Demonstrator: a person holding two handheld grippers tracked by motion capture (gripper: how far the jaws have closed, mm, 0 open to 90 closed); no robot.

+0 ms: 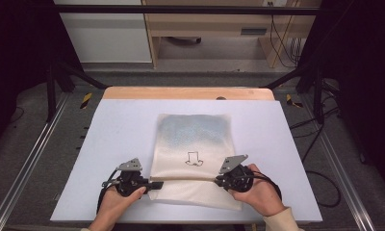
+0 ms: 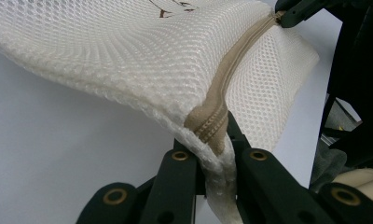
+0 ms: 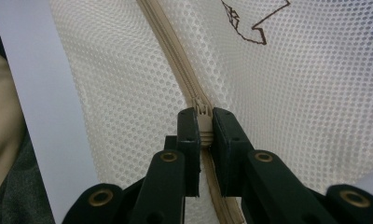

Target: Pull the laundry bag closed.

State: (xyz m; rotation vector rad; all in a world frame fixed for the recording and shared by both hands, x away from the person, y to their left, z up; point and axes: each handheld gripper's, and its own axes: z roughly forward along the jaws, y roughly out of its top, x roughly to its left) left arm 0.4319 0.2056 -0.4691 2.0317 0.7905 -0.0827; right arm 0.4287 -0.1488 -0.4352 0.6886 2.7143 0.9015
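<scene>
Lab/test rig setting: white surface [image 1: 133, 120] inside black metal frame [image 1: 181, 9], aluminium rails [image 1: 29, 159] on grey floor, loose cables [image 1: 287, 43], plain wood furniture [image 1: 210, 24] behind, hazard-striped tape [image 1: 86, 99].

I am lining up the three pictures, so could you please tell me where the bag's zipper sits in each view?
High view: the zipper crosses the mesh bag low, between both claws.
Left gripper view: it runs from the left claw to upper right.
Right gripper view: it rises from the right claw to top centre.
Shared landmark: the dark drawing.
</scene>
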